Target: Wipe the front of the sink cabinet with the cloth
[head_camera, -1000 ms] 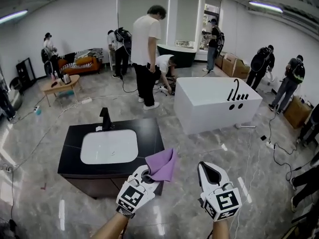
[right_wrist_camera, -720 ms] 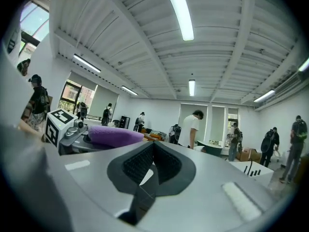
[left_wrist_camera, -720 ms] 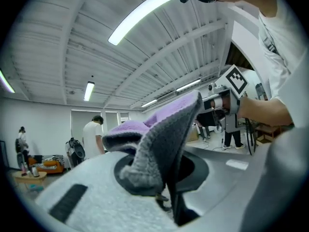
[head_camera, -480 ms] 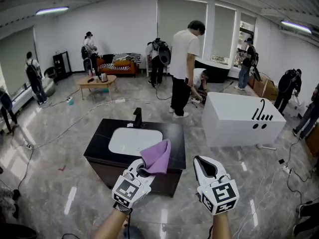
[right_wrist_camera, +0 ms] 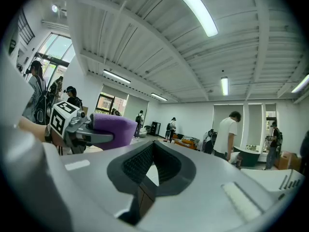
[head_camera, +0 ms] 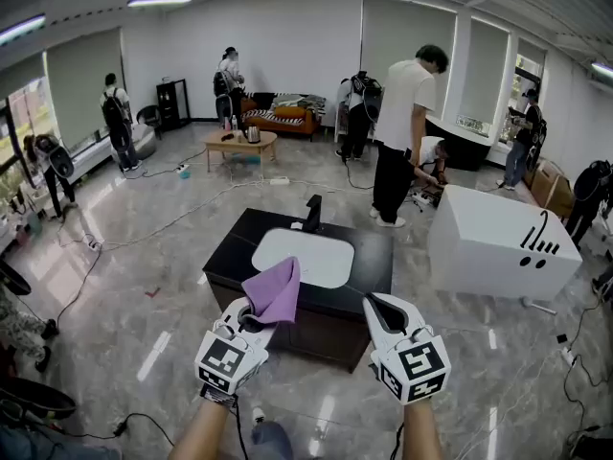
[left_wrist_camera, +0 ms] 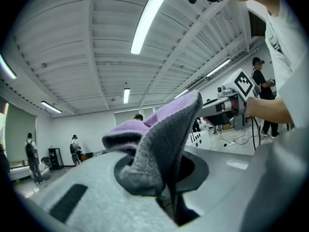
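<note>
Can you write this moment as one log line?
left gripper: shut on purple cloth | right gripper: jaws shut, empty | sink cabinet: not touched yet

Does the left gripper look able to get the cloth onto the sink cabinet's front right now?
Probably yes: the left gripper, shut on the cloth, hangs before the cabinet front with nothing between, though it seems to need lowering and moving closer.

studio hall (loose bathtub (head_camera: 498, 242), sink cabinet (head_camera: 375, 257))
</note>
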The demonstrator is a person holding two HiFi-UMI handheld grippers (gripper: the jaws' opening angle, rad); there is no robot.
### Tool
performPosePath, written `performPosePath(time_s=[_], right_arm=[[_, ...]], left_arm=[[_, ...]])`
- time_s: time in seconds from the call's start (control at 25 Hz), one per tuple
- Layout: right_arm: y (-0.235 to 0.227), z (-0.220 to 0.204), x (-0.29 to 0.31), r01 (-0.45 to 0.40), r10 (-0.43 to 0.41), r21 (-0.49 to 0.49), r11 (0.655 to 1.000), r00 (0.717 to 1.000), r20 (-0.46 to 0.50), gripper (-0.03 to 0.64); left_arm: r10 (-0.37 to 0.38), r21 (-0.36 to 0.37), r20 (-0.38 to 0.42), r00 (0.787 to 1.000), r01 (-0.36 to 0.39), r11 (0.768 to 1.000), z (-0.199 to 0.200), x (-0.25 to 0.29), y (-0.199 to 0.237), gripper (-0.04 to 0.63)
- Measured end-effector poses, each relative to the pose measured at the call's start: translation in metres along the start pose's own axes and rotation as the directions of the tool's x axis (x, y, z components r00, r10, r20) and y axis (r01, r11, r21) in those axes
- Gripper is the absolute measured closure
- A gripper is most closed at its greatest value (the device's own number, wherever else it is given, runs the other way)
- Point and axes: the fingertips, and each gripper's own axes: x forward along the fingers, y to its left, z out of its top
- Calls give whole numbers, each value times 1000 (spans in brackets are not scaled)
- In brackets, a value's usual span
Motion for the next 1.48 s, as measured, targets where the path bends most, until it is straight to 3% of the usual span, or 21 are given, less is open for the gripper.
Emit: performPosePath(time_s=[0.32, 1.2, 1.48], right_arm=[[35, 6, 5, -74, 74, -30, 997, 997, 12, 611], [43, -19, 10, -122, 121, -25, 992, 991, -55, 611], [43, -29, 10, -140, 137, -28, 990, 987, -82, 611]], left_arm=[[60, 34, -45, 997, -58, 998, -4, -43, 15, 543], [10, 0, -65, 998, -10, 1000, -19, -36, 1, 543], [24, -9, -84, 996, -25, 1000, -26, -35, -1, 543]])
